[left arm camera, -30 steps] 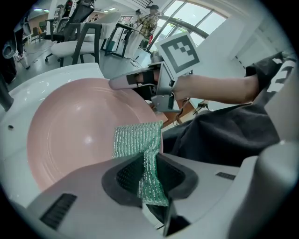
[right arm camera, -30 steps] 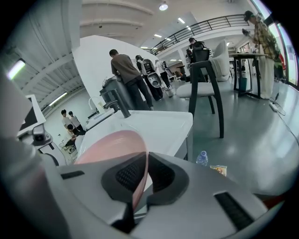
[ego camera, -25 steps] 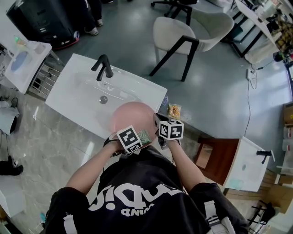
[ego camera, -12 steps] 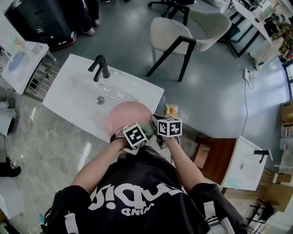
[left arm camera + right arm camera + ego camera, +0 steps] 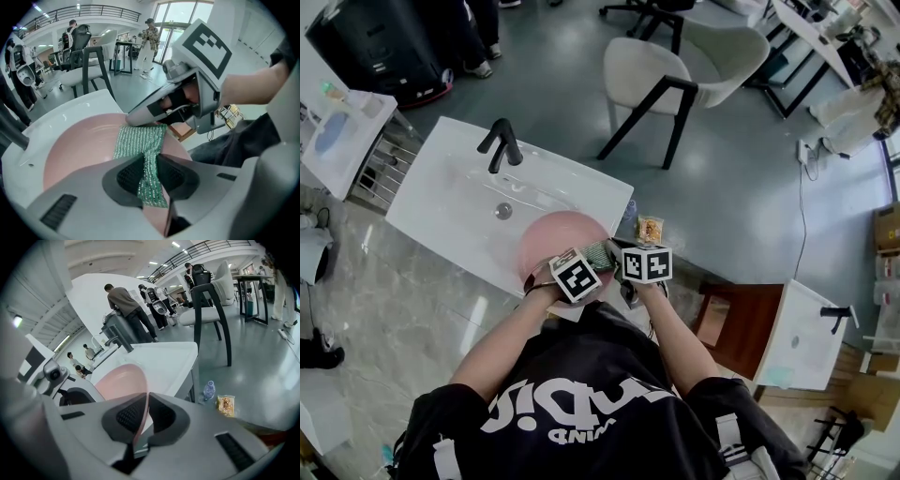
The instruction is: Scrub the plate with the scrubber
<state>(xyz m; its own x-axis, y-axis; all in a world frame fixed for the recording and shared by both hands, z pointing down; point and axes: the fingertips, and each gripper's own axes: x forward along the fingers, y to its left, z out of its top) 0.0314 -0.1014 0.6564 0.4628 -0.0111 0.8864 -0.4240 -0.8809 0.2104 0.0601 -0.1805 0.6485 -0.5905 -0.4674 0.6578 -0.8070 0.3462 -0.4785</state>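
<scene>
Presently the left claw (image 5: 150, 174) is gripping the scrubber (image 5: 140, 139) on the plate (image 5: 77, 147) above the sink (image 5: 441, 192); the right claw (image 5: 141, 417) is clamping its rim.

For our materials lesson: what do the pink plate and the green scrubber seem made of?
The plate looks like plastic or melamine: smooth, evenly pink, thin rim. The scrubber looks like knitted synthetic fibre: green ribbed weave, glinting threads.

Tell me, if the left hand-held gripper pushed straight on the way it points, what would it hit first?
Most likely the pink plate: the left hand-held gripper, shut on the green scrubber, points down at its face, where the scrubber's free end seems to lie.
</scene>
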